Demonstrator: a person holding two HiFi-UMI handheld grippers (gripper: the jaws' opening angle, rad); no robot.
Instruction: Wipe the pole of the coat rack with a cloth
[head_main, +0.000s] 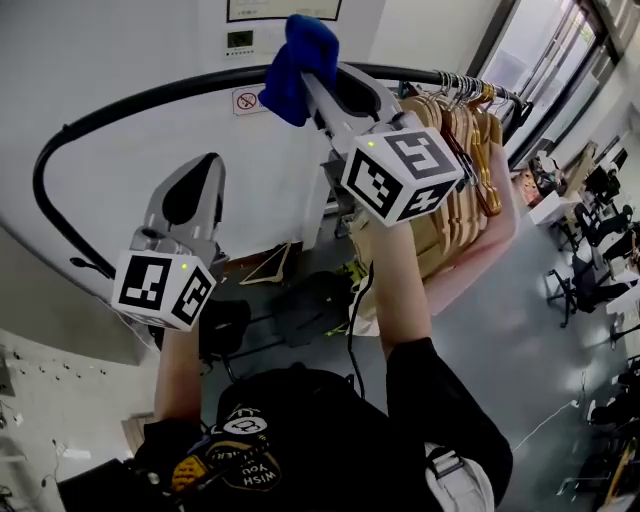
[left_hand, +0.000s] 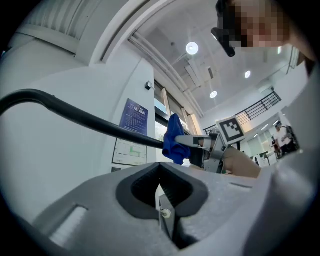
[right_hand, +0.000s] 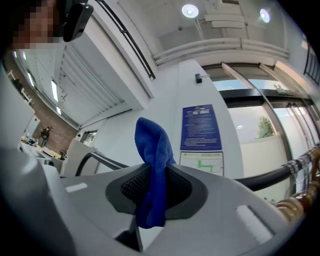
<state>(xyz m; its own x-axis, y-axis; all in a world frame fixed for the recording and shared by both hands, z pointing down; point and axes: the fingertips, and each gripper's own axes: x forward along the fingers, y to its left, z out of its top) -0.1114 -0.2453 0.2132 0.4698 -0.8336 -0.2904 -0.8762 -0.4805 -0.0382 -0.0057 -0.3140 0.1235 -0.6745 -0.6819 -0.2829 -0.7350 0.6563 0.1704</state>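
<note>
White wall (head_main: 120, 40) fills the upper left of the head view, and across it the black pole (head_main: 150, 95) runs left to right along the top of the frame. It bends down at the far left and carries wooden hangers (head_main: 455, 130) at the upper right. The blue cloth (head_main: 295, 65) sits at top centre, right where the pole passes, pinched in the right tongs (head_main: 315, 78). In the right gripper view the jaws are pressed on the cloth (right_hand: 152, 165), a fold standing up above them and a tail hanging below. The pole (right_hand: 270, 177) crosses just behind, side to side. The cloth seems to rest on the pole, though actual contact is hard to confirm. The left tongs (head_main: 208, 165) hang at lower left, below the pole and well apart from it, jaws together on nothing. The right hand is therefore the nearer one, and any stroke would likely need to slide sideways along the pole's length, not across it.
</note>
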